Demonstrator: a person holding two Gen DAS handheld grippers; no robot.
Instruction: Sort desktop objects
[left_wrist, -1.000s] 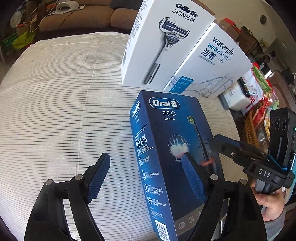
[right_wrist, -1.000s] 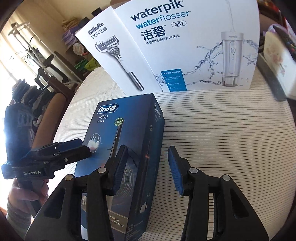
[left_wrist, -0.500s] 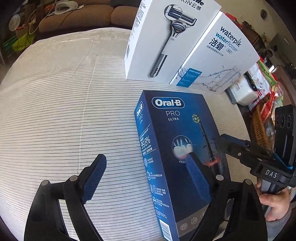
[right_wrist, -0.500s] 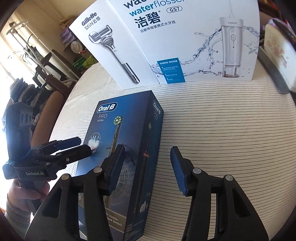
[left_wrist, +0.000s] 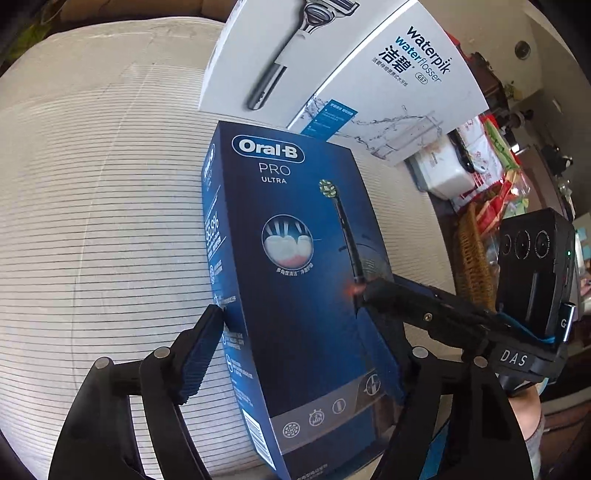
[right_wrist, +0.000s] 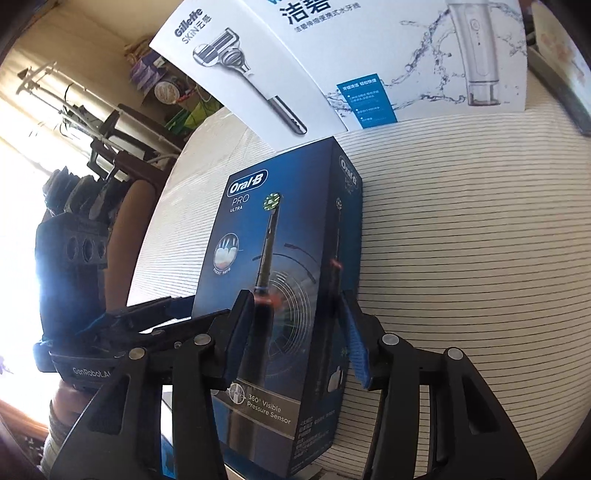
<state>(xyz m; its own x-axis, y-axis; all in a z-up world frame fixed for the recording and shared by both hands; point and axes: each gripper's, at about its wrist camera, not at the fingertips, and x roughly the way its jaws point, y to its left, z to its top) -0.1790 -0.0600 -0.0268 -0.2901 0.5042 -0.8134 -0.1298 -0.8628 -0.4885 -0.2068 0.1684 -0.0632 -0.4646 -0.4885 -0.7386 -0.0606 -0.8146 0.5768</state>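
A dark blue Oral-B Pro Ultra box lies tilted on the striped cloth, its near end raised; it also shows in the right wrist view. My left gripper straddles the box, its left pad against the box's left side and the right pad behind the box. My right gripper grips the box's right edge, with pads on the front face and the side. The right gripper reaches in from the right in the left view. White Gillette and Waterpik boxes stand behind.
The striped tablecloth covers a round table. Snack packets and a wicker basket sit at the right beyond the table edge. Chairs and a drying rack stand at the left in the right wrist view.
Both grippers moved forward and closed onto the Oral-B box. The box's near end has risen off the cloth and it fills more of both views.
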